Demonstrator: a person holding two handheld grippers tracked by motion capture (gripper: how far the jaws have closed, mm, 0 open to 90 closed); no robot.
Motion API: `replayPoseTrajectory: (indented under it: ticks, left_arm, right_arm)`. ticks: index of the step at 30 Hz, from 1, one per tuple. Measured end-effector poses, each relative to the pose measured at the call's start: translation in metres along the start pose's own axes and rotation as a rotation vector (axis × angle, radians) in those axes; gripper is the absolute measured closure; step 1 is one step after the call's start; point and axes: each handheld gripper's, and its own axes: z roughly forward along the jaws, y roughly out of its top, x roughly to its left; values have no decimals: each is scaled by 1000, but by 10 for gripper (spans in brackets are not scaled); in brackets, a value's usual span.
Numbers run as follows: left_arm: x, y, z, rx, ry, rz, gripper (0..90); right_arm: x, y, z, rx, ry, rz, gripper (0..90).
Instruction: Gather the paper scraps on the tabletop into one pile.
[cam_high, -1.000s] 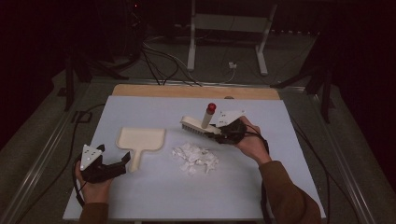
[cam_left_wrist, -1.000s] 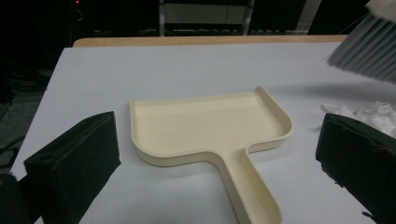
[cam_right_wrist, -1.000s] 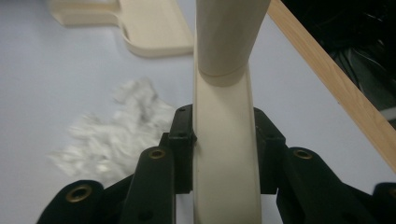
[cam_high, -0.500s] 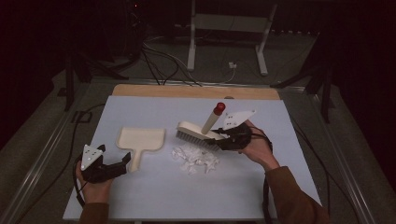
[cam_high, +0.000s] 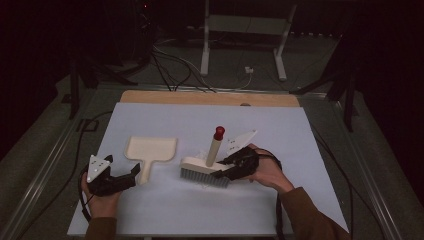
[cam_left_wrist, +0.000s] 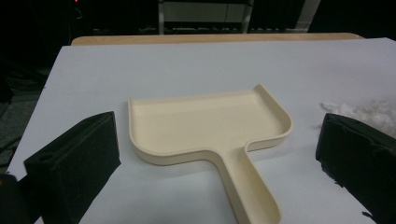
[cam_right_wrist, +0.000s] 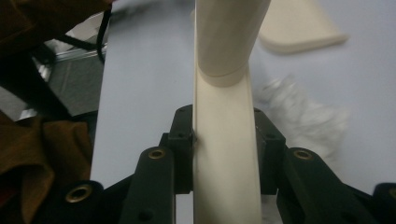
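The right claw (cam_high: 226, 172) grips the brush (cam_high: 206, 171), set on the scraps (cam_right_wrist: 303, 119) mid-counter (cam_high: 310, 135). The left claw (cam_high: 131, 172) gapes near the empty dustpan (cam_high: 150, 152); sweeping in remains.

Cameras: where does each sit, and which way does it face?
High view: above the person's side, facing forward and down; forearms, left hand-held gripper, right hand-held gripper.
Left gripper view: rides the left one; open jaws flank the dustpan.
Right gripper view: rides the right one; jaws clamp the brush.
All share the dustpan and paper scraps.
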Motion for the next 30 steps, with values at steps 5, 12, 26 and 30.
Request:
replayPoseTrajectory:
  ticks: [5,12,26,30]
  left_arm:
    - [1,0,0,0,1,-3,5]
    - [1,0,0,0,1,-2,4]
    - [2,0,-1,-1,2,-3,5]
    - [2,0,0,-1,2,-5,4]
  right_arm:
    - [-10,-6,16,96,59,25,680]
    - [-23,-8,18,124,-15,-89,680]
    - [-36,-5,15,111,-101,-172,681]
    - [-30,-6,10,65,-74,-111,680]
